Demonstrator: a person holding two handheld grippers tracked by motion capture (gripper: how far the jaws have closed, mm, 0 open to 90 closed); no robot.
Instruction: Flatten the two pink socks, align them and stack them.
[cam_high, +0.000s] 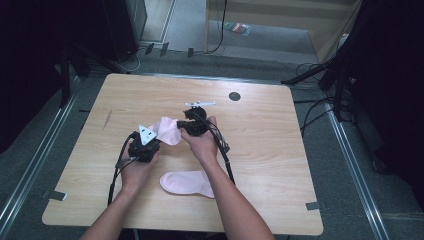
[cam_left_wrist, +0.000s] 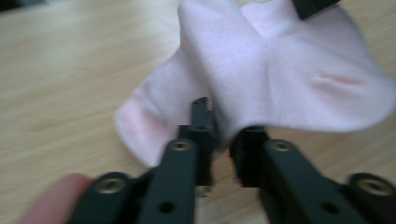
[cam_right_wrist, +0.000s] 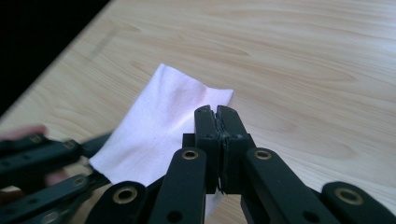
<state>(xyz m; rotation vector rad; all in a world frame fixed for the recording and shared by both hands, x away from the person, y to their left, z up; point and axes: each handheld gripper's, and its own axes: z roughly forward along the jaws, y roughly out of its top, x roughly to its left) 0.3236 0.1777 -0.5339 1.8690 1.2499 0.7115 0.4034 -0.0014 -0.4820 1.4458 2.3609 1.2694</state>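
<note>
A: Where's the pink sock (cam_high: 167, 131)?

B: Mid-frame in the high view, strung between both grippers. Left gripper (cam_left_wrist: 223, 140) pinches its lower-left end, right gripper (cam_right_wrist: 219, 122) is clamped tight on the upper-right end.

A: Orientation?

B: Long axis runs lower left to upper right. A second sock (cam_high: 187, 183) lies flat on the table (cam_high: 280, 165) below.

We count two pink socks: one sock (cam_high: 167, 131) held up between the grippers, a second sock (cam_high: 186, 183) lying flat on the one worktop (cam_high: 260, 165). We count two grippers, the left gripper (cam_high: 150, 142) and the right gripper (cam_high: 184, 126).
</note>
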